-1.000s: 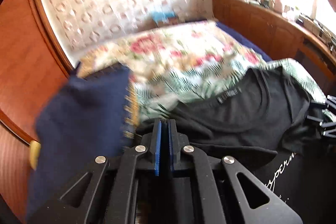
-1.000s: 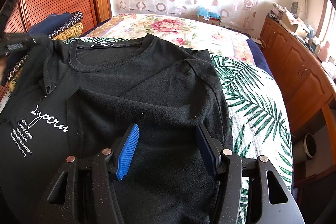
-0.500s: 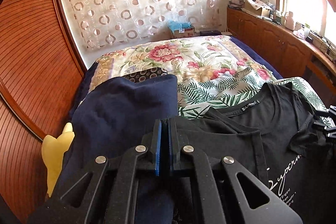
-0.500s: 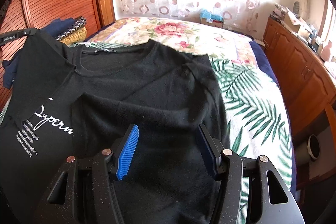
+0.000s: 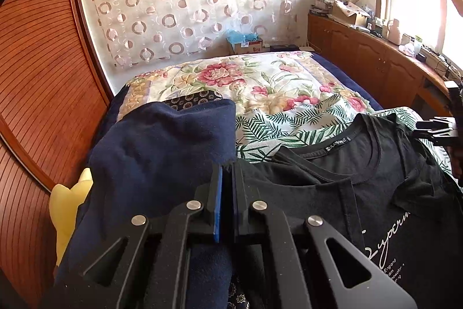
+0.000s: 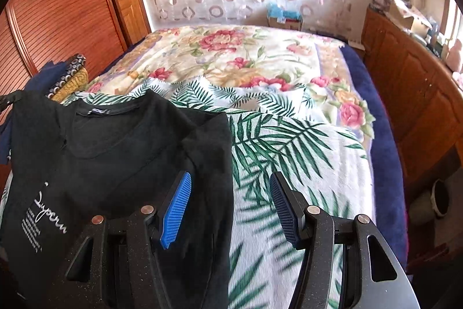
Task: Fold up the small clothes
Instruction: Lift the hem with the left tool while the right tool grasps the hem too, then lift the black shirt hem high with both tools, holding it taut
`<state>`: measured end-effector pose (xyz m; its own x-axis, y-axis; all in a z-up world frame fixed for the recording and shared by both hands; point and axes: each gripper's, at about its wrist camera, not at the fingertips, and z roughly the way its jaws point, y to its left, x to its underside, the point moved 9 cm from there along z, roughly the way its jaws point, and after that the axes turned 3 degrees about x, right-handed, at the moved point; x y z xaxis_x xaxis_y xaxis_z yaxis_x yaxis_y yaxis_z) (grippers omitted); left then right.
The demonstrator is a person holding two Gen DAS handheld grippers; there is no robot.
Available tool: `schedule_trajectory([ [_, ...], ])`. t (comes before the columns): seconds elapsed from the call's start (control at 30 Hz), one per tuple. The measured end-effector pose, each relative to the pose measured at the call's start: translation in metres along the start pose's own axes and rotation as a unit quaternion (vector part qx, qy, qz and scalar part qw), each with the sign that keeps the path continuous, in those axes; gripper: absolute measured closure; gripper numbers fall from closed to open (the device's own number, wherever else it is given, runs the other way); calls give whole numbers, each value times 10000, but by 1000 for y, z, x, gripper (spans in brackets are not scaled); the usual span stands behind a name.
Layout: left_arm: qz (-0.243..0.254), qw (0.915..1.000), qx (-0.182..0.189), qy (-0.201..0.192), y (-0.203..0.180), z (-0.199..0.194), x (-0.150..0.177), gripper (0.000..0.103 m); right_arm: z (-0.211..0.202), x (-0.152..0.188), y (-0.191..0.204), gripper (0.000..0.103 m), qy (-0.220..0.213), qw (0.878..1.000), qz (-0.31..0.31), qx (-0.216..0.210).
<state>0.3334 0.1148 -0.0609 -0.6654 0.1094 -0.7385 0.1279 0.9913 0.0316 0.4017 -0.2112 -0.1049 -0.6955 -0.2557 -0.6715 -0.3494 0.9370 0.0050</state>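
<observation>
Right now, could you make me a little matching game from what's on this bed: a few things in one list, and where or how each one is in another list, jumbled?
Things:
1. black T-shirt
2. navy cloth
3. left gripper
4. right gripper

States:
A. jaws wide apart, holding nothing
B. lies on the palm-leaf sheet, white lettering on front
C. jaws shut on black fabric
D. piled at the bed's edge by the wooden wardrobe

Pairs: 1-B, 2-D, 3-C, 4-A

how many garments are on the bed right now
2 clearly: a black t-shirt spread on the leaf-print sheet, and a navy garment beside it near the wardrobe. Patterned fabric under the navy one may hide more.
</observation>
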Motion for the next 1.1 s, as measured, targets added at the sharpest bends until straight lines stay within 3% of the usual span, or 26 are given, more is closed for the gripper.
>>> schedule_trajectory([
  [0.53,68,10000,-10,41,-1,0,3,96,34,-24,18,46,218,9987,-413,197],
  [0.57,78,10000,-3,42,-1,0,3,96,33,-24,19,50,208,9987,-417,185],
  [0.6,80,10000,15,38,-1,0,3,96,32,-23,21,62,184,9988,-445,119],
  [0.63,81,10000,35,31,-1,-1,3,96,32,-22,24,81,181,9986,-504,32],
  [0.7,72,10000,40,-12,-3,-5,4,96,30,-20,35,94,247,9973,-671,-140],
  [0.87,65,9993,290,-247,-18,-29,6,96,13,-21,46,97,-2,9959,-906,-43],
  [1.1,181,9984,344,-421,-28,-63,20,96,-34,-14,52,97,-537,9951,-829,-11],
])
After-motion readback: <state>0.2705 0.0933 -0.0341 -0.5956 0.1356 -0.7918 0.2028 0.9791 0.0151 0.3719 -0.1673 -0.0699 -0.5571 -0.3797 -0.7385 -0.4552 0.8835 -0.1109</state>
